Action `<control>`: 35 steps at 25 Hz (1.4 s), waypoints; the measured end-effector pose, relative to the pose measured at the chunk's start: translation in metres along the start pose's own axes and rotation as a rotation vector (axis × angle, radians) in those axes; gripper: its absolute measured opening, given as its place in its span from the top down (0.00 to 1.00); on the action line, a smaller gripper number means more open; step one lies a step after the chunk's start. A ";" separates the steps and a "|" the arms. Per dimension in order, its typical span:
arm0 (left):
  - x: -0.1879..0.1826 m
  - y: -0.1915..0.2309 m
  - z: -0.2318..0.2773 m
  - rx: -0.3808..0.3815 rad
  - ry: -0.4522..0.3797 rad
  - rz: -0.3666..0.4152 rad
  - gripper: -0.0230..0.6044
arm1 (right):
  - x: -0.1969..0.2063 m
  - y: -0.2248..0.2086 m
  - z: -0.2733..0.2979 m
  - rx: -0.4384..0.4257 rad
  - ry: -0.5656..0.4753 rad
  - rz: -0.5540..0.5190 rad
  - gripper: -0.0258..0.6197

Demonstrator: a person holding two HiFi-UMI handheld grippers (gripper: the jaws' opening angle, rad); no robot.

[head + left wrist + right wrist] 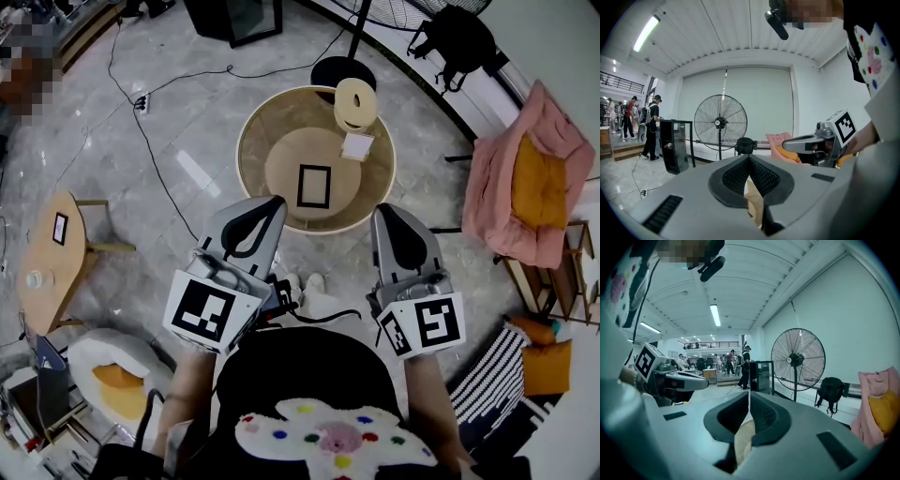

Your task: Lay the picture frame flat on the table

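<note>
Marble floor (pixel 187 141) surrounds one round bench (pixel 251 178). One black frame (pixel 314 186) lies flat at its centre. One pale roll (pixel 355 103) stands on the rim at one o'clock, with one white card (pixel 357 145) between roll and frame. Two tongs hover at the six o'clock side, left (pixel 272 202) and right (pixel 384 214). Both are pinched together on nothing, apart from the frame.

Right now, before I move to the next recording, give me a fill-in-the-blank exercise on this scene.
The picture frame lies on the ____ table.
The left gripper and the right gripper both have their fingers ____.
The tall thing with a round wire cage beyond the table is a ____.
Missing words: round; shut; fan.
</note>
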State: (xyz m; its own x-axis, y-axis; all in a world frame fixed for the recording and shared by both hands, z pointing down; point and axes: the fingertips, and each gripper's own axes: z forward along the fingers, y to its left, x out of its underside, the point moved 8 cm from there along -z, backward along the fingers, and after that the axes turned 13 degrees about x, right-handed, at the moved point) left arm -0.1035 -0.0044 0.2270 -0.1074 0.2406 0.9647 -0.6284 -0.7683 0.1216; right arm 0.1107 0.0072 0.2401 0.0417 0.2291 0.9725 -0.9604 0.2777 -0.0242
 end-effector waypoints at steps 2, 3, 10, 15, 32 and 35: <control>0.000 -0.001 -0.001 -0.001 -0.005 0.007 0.94 | 0.000 0.001 -0.001 0.000 0.000 -0.002 0.90; -0.001 -0.001 -0.001 -0.001 -0.008 0.011 0.94 | 0.000 0.002 -0.001 0.000 -0.001 -0.002 0.90; -0.002 -0.003 -0.002 -0.004 -0.015 0.014 0.94 | -0.004 0.004 -0.002 -0.005 -0.009 -0.010 0.90; -0.002 -0.003 -0.002 -0.008 -0.018 0.017 0.94 | -0.004 0.005 -0.003 -0.008 -0.009 -0.015 0.90; -0.001 -0.006 -0.003 -0.005 -0.019 0.022 0.94 | -0.004 0.007 -0.003 -0.024 0.000 -0.027 0.90; -0.001 -0.006 -0.003 -0.007 -0.018 0.021 0.94 | -0.002 0.008 -0.002 -0.030 0.008 -0.030 0.90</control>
State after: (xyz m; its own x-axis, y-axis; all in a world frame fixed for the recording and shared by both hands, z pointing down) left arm -0.1016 0.0021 0.2246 -0.1064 0.2136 0.9711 -0.6315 -0.7690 0.0999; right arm 0.1033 0.0106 0.2372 0.0726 0.2279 0.9710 -0.9498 0.3128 -0.0025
